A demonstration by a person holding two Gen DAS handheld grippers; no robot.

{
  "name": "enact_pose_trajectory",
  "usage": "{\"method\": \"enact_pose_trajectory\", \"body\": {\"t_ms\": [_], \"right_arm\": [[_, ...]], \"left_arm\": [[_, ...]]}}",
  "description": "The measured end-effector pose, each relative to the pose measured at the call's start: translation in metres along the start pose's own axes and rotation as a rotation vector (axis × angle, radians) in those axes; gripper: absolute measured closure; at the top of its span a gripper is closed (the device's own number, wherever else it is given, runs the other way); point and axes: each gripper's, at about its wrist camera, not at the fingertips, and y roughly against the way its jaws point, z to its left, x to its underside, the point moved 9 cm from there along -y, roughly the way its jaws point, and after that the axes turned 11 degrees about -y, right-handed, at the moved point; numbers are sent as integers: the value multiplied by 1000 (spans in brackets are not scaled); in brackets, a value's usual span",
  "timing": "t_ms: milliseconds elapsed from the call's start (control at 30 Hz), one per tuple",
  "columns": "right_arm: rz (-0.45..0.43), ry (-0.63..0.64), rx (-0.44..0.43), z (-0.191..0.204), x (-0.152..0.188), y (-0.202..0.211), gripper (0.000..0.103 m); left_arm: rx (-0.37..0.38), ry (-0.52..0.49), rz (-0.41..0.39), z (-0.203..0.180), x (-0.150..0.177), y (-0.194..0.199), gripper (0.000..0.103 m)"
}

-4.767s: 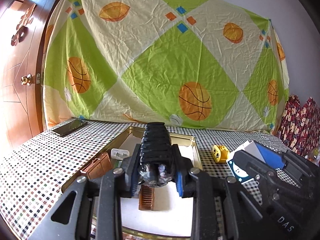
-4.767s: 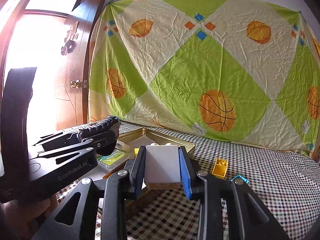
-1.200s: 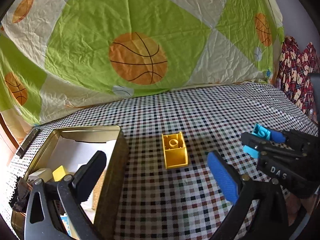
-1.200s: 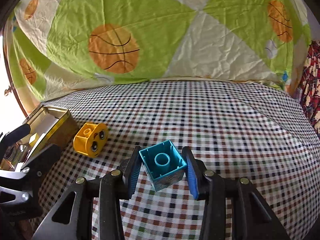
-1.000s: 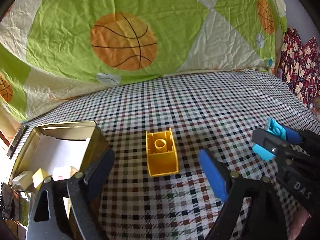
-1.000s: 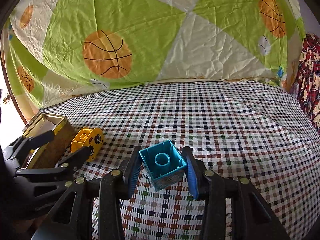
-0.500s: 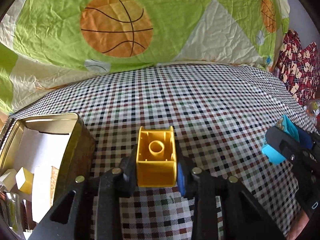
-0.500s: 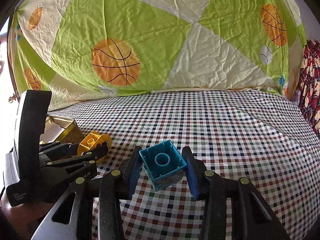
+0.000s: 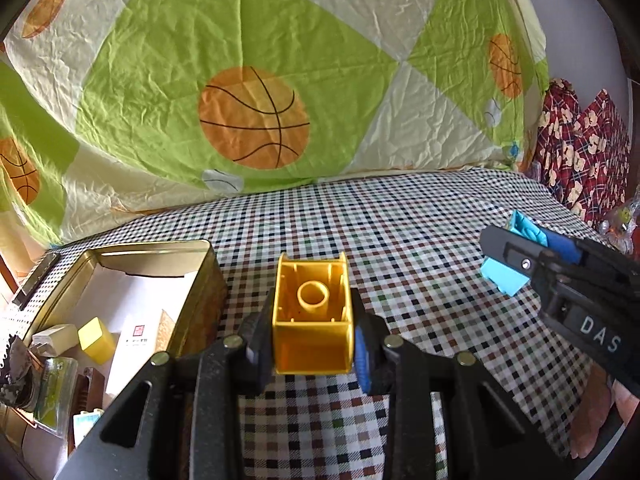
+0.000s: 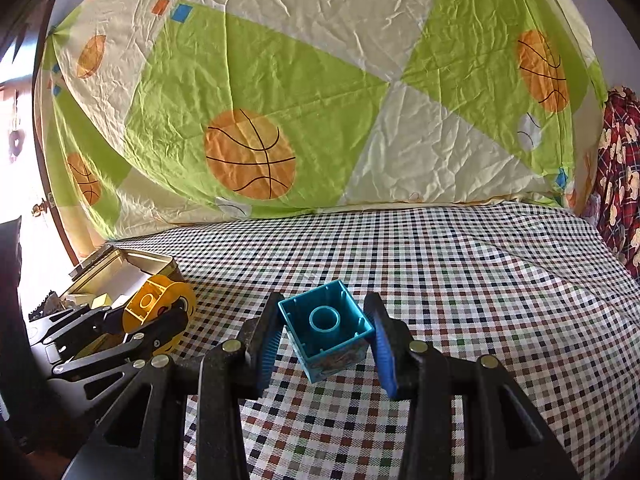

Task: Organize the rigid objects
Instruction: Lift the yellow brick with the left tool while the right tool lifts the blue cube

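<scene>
Yellow block [image 9: 311, 322] between left gripper [image 9: 312, 354] pads

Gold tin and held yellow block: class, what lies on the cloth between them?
In the left wrist view, only bare checkered tablecloth separates the gold tin from the yellow block in the left gripper.

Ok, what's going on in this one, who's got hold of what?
A person is tidying toy blocks off a checkered tablecloth with a handheld gripper in each hand. The left gripper has its jaws shut on a yellow block, hollow underside toward the camera. The right gripper holds a teal block between its jaws, also open side up. An open gold tin sits to the left, already holding several small items. Neither block is in the tin yet.
</scene>
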Motion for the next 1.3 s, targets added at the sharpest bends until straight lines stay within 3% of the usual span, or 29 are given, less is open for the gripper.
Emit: {"method": "enact_pose_trajectory", "body": {"t_ms": [300, 633, 1300], "right_arm": [[-44, 8, -2, 8, 2, 14, 59], [-156, 107, -3, 30, 4, 41, 59], [-184, 121, -15, 38, 6, 56, 59]], "left_arm": [[-15, 17, -71, 7, 4, 28, 72], [-26, 49, -127, 18, 12, 50, 72], [-47, 39, -215, 19, 14, 80, 72]]}}
